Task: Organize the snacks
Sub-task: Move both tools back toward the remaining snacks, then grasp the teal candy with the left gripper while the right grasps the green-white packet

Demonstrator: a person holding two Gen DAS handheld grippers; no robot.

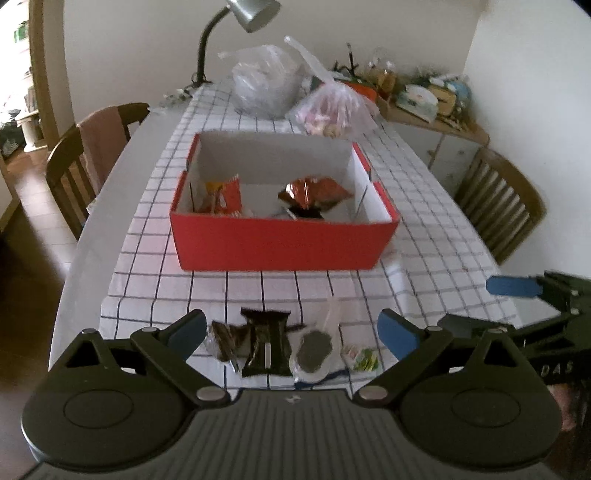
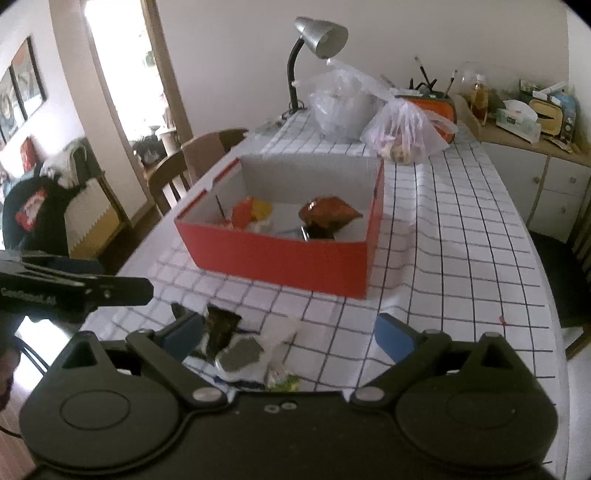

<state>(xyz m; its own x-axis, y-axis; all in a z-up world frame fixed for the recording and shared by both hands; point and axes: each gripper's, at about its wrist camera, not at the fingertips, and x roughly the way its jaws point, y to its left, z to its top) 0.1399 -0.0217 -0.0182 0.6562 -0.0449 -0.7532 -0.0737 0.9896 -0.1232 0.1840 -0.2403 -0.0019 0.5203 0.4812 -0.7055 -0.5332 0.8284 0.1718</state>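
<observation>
Red box (image 1: 280,242) beyond loose snack packets (image 1: 266,345)

Both fisheye views look forward and steeply down along their own tools over the near end of the table (image 1: 424,236). The left view faces the red box (image 1: 284,240) squarely at frame centre, fairly near; the right view sees it (image 2: 280,258) from further right — corner-on. Both share the box, the lamp (image 1: 251,13) at the upper edge, and the snack packets (image 1: 266,343) low in the frame.
</observation>
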